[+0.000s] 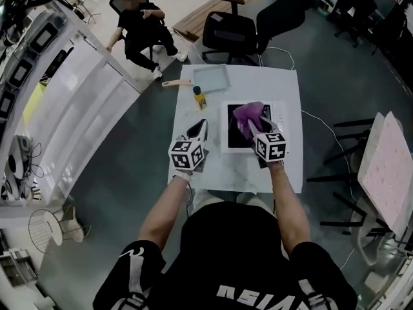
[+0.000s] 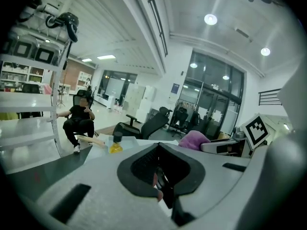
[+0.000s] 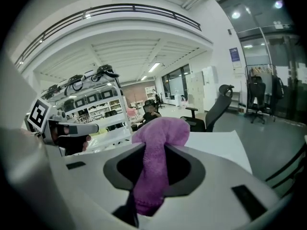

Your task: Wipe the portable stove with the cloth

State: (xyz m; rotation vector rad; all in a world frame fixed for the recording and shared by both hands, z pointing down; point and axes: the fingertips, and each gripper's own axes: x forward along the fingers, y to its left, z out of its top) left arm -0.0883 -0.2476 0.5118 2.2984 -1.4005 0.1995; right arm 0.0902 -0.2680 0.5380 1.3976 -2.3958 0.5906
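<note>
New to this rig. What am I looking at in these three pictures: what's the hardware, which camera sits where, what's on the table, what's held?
There is no robot arm here. A person holds a two-jaw gripper in each hand, and the cubes with square markers are part of those grippers. The head view comes from a camera on the person's head, looking steeply down. The other two views come from wide-angle cameras riding on each gripper, looking along its jaws.

On the white table sit a portable stove, a white tray, a small yellow bottle and a wooden-handled tool I cannot identify.

The right gripper is shut on a purple cloth, over the stove. The left gripper, left of the stove, looks shut and empty. Another person sits in a chair beyond the table.
</note>
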